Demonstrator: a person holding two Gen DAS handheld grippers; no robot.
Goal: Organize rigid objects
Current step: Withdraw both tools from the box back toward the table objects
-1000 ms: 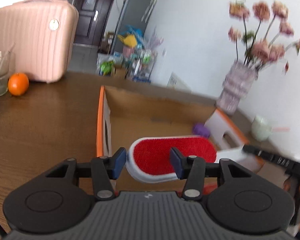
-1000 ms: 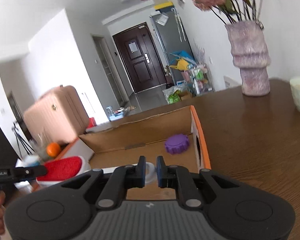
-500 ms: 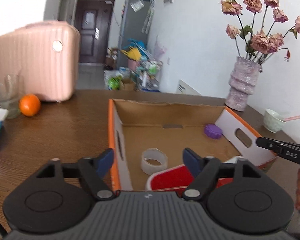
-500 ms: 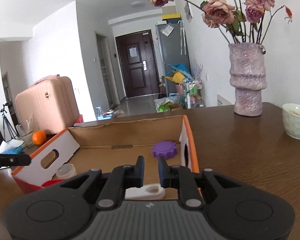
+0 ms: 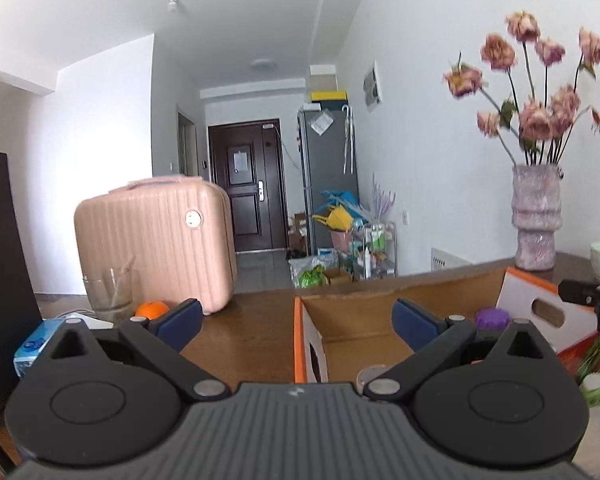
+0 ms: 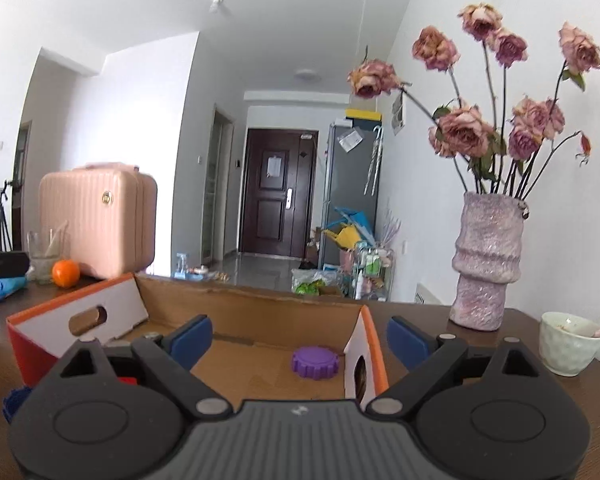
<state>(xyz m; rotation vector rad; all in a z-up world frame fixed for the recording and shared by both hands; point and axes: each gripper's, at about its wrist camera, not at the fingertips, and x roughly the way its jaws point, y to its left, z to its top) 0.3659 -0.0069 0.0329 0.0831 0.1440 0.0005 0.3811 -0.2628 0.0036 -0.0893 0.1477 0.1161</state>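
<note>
An open cardboard box (image 5: 352,312) with orange edges lies on the brown table; it also shows in the right wrist view (image 6: 256,308). A purple ridged lid (image 6: 317,362) lies on its floor, also seen in the left wrist view (image 5: 492,317). A bit of a tape roll (image 5: 370,374) shows behind my left gripper's body. A sliver of the red brush (image 6: 126,380) shows behind my right gripper. My left gripper (image 5: 296,318) is open and empty over the box's left wall. My right gripper (image 6: 299,336) is open and empty over the box's right wall.
A pink suitcase (image 5: 156,240), a glass (image 5: 108,294), an orange (image 5: 151,309) and a blue tissue pack (image 5: 36,346) stand at the left. A vase of dried roses (image 6: 488,264) and a white cup (image 6: 568,342) stand right of the box.
My left gripper let go of the red brush into the box, opened wide and drew back and up. My right gripper opened from shut and rose.
</note>
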